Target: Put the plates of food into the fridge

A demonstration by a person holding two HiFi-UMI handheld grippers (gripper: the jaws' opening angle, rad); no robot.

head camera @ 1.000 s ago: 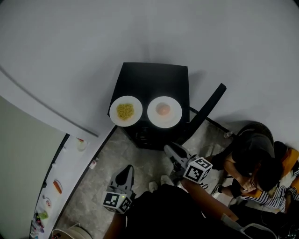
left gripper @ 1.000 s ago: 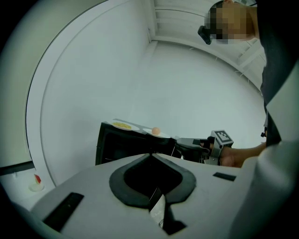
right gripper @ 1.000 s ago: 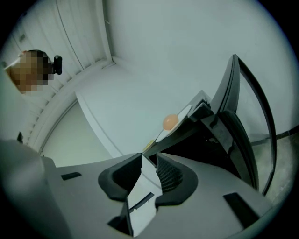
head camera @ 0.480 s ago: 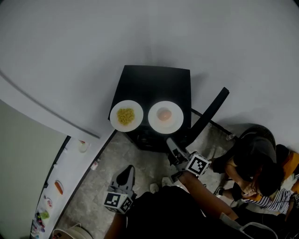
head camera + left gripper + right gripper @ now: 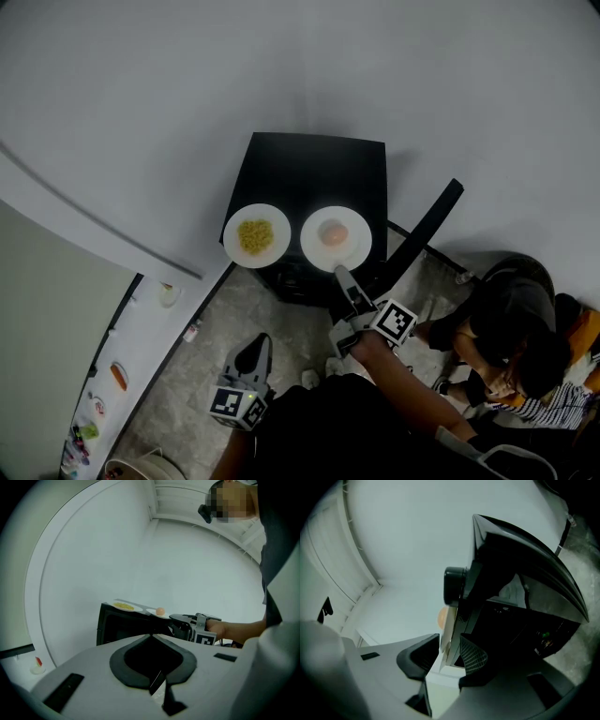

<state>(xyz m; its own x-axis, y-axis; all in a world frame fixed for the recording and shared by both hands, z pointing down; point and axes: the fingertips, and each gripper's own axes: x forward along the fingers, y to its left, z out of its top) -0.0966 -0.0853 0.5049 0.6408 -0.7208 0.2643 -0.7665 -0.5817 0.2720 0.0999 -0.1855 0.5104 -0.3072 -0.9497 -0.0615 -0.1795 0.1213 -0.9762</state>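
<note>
This looks like a plain room set up as a makeshift kitchen corner. Bare white walls (image 5: 281, 66) fill the top of the head view. At the centre a small black counter (image 5: 314, 169) stands against the wall, carrying a plate of yellow food (image 5: 256, 235) and a plate with a pinkish lump (image 5: 336, 238). Along the lower left runs what looks like an open fridge door (image 5: 141, 337), its shelves holding small items. The floor (image 5: 216, 328) is mottled grey stone, and a person (image 5: 511, 319) sits on it at the lower right

Bare floor (image 5: 225, 309) before black stand (image 5: 314, 173), plates (image 5: 257, 236) along its front edge, wall (image 5: 281, 66) behind, seated person (image 5: 506, 309) right
</note>
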